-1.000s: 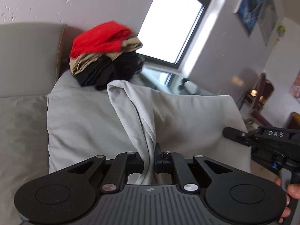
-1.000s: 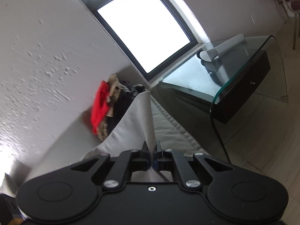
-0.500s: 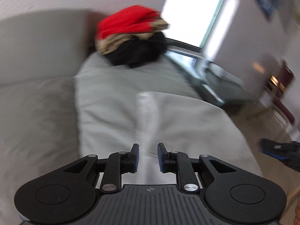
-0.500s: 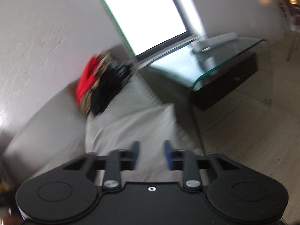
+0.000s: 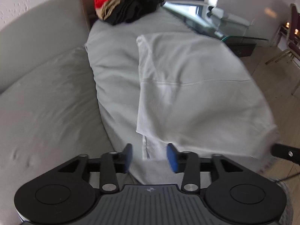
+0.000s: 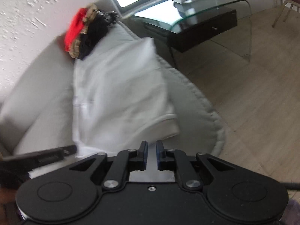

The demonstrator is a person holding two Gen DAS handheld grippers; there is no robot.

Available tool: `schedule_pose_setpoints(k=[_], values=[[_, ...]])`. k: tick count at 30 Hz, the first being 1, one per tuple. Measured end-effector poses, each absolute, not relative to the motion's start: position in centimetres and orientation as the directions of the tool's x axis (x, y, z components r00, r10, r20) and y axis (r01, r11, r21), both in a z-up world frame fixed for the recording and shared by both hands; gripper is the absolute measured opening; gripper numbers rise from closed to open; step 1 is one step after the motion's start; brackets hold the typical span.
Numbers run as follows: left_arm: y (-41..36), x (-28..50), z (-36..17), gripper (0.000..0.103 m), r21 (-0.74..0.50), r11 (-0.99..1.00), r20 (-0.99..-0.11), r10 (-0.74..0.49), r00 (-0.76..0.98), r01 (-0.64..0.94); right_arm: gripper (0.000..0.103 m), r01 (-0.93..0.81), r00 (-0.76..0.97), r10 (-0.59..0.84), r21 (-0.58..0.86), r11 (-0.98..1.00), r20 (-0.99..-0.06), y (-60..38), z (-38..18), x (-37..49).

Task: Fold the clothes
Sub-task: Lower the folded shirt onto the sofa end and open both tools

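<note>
White garment (image 5: pixel 189 86) lying folded over itself on the grey sofa cushion (image 5: pixel 114 56), a hem seam running across its middle, near edge just ahead of both tongs. Left tongs (image 5: pixel 149 155) about half spread and opening, blue pads clear of the cloth, nothing gripped, though the garment's lower edge shows between the tips. Right tongs (image 6: pixel 151 154) parted by a narrow gap, white fabric visible through that gap but not pinched. Fold apparently just laid down; best done well by drawing both tongs straight back without snagging the near edge, then checking corners line up and pressing out the loose bulge at the right-hand edge. Pile of red, tan and black clothes (image 5: pixel 125 1) at the far end of the sofa, well apart from the garment. Glass side table (image 6: pixel 208 18) beside the sofa, wooden floor (image 6: pixel 253 93) beyond. Cushion edge close to the garment's right side: risk of cloth slipping off.
</note>
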State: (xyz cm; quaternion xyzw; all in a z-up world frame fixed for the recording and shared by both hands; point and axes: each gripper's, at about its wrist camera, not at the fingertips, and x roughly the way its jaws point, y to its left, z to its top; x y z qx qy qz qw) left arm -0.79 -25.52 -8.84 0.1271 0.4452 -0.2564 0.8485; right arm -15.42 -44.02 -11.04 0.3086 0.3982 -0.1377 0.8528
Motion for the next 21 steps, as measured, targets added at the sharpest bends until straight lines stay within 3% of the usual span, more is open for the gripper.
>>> schedule_pose_setpoints(k=[1,3,4,8,10,21], values=[[-25.1,-1.5,-7.9,0.049,-0.014,0.834,-0.811,-0.333,0.481,0.552,0.017,0.463,0.657,0.015,0.420,0.780,-0.754,-43.5,-9.9,-15.7],[-24.4,-2.9,-6.1,0.066,-0.013,0.830,-0.791,-0.350,0.503,0.557,0.027,0.429,0.681,0.024,0.425,0.797,-0.732,-42.4,-7.7,-16.3],[-24.1,-3.5,-5.1,0.069,-0.011,0.830,-0.779,-0.357,0.515,0.558,0.033,0.410,0.690,0.026,0.421,0.809,-0.723,-42.0,-6.5,-16.6],[-22.3,-5.8,-1.7,0.086,-0.039,0.831,-0.732,-0.402,0.550,0.555,0.042,0.355,0.716,0.016,0.384,0.853,-0.697,-40.4,-1.9,-17.7],[-21.6,-6.8,-0.5,0.087,-0.064,0.832,-0.725,-0.419,0.547,0.552,0.056,0.338,0.718,-0.020,0.324,0.884,-0.696,-39.3,0.2,-18.6],[-19.5,-11.0,2.9,0.092,-0.110,0.801,-0.691,-0.487,0.534,0.588,0.067,0.293,0.686,-0.042,0.222,0.930,-0.726,-36.8,6.7,-20.9]])
